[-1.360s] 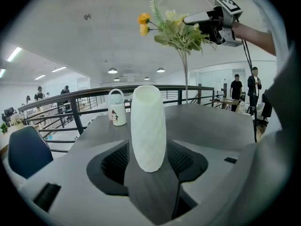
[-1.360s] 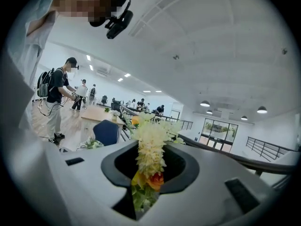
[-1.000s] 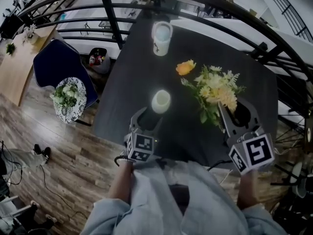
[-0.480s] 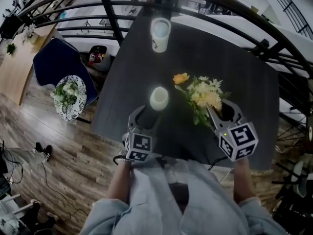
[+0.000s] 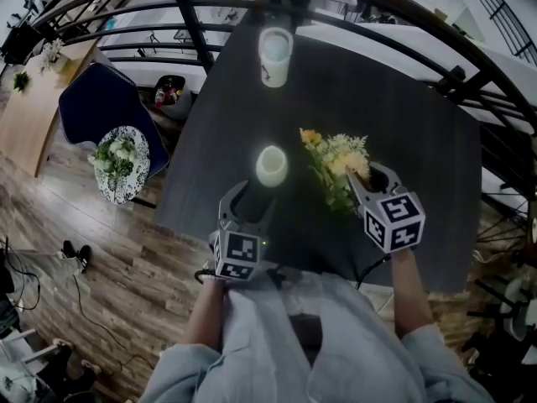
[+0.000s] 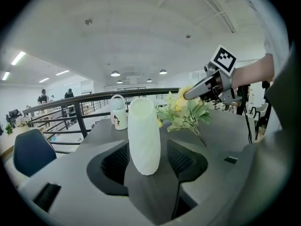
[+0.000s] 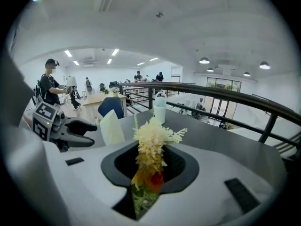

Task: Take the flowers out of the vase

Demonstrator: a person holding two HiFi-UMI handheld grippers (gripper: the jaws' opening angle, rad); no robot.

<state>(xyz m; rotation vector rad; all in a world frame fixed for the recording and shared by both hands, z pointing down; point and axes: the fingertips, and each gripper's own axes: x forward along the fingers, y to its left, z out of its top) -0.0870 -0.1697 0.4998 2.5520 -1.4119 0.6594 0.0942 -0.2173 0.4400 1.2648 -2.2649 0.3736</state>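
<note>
Flowers (image 5: pixel 337 159) are out of the vase, and the whole bunch rides in the right gripper. No stems show at the vase mouth in the head view or the left gripper view. Left to right: left gripper (image 5: pixel 252 199) sits low on the dark table (image 5: pixel 419 124), with its jaws clamped round the lower body of the white vase (image 5: pixel 271 165), which stands upright between them. My read is that this is a pure hold-down, so the vase can't tip or lift while stems drag out. Mug (image 5: pixel 275 53) is at the far table edge, well apart and not involved. The bunch is just right of the vase and clear of it, low over the table with blooms pointing away from the person. Its cut ends angle down toward the tabletop; I can't tell if they touch. Right gripper (image 5: pixel 373 177) has its jaws pinched narrow on the stems and leaves low in the bunch, with the heads sticking out past the fingertips. Gripping the stems rather than the blooms presumably avoids crushing them. Judgement: extraction is done, and what's left is laying the bunch down and letting go. The risk is a loose sprig slipping out of the bundle grip.
</note>
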